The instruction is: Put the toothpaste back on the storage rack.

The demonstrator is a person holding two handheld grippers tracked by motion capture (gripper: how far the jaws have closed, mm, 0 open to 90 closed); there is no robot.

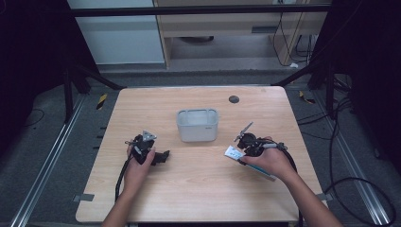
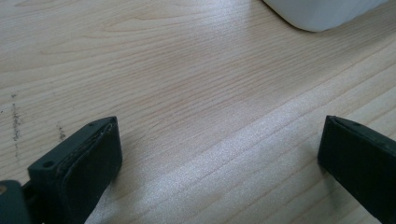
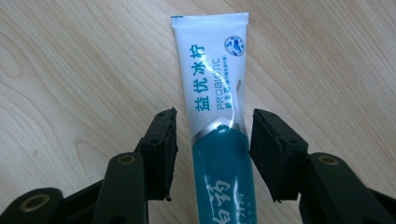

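Note:
A toothpaste tube (image 3: 212, 70), white at its crimped end and teal toward the cap, lies flat on the wooden table (image 1: 198, 189) at the right (image 1: 232, 152). My right gripper (image 3: 212, 135) straddles the tube at the white-teal border. A narrow gap shows between each pad and the tube's sides, so the jaws are open around it. In the high view the right gripper (image 1: 243, 150) sits over the tube, held by the person's right hand. My left gripper (image 1: 163, 156) rests low at the table's left, and its jaws (image 2: 219, 154) are wide open over bare wood.
A white rectangular container (image 1: 197, 125) stands at the table's middle, between the two hands; its rounded corner (image 2: 322, 11) shows ahead of the left gripper. A small dark round disc (image 1: 233, 99) lies near the far edge. Cables trail over the floor to the right.

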